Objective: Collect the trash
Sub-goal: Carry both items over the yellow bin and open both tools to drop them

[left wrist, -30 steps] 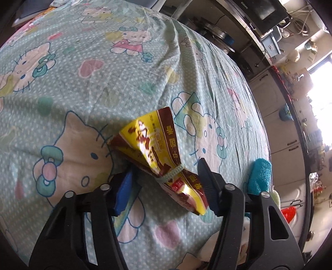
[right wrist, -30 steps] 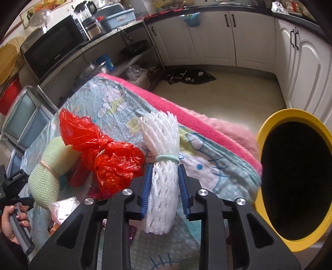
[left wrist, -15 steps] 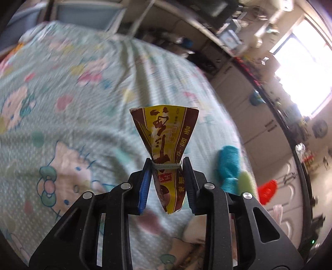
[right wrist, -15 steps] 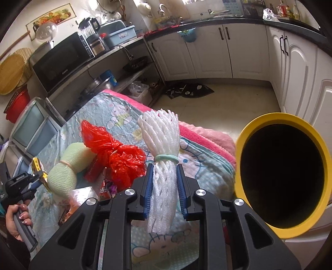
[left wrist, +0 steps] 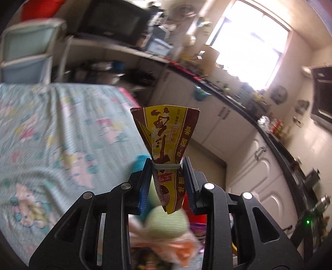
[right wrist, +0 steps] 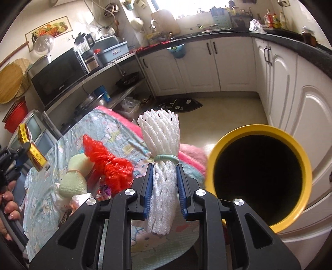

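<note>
Left wrist: left gripper (left wrist: pixel 167 176) clamps yellow-brown wrapper (left wrist: pixel 166 137).

Both claws are clamped: the left claw (left wrist: pixel 167 164) raised, the right claw (right wrist: pixel 164 168) angled downward.

Kitchen interior: black microwave (right wrist: pixel 57 77) on a steel shelf, white cabinets (right wrist: pixel 207 66) under a dark counter, cartoon-print cloth (left wrist: pixel 51 135) spread across the table, bright window (left wrist: pixel 247 41).

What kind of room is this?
Most likely a home kitchen: a microwave sits on a shelf, white cabinets run under a dark countertop, and bottles stand by the window.
</note>
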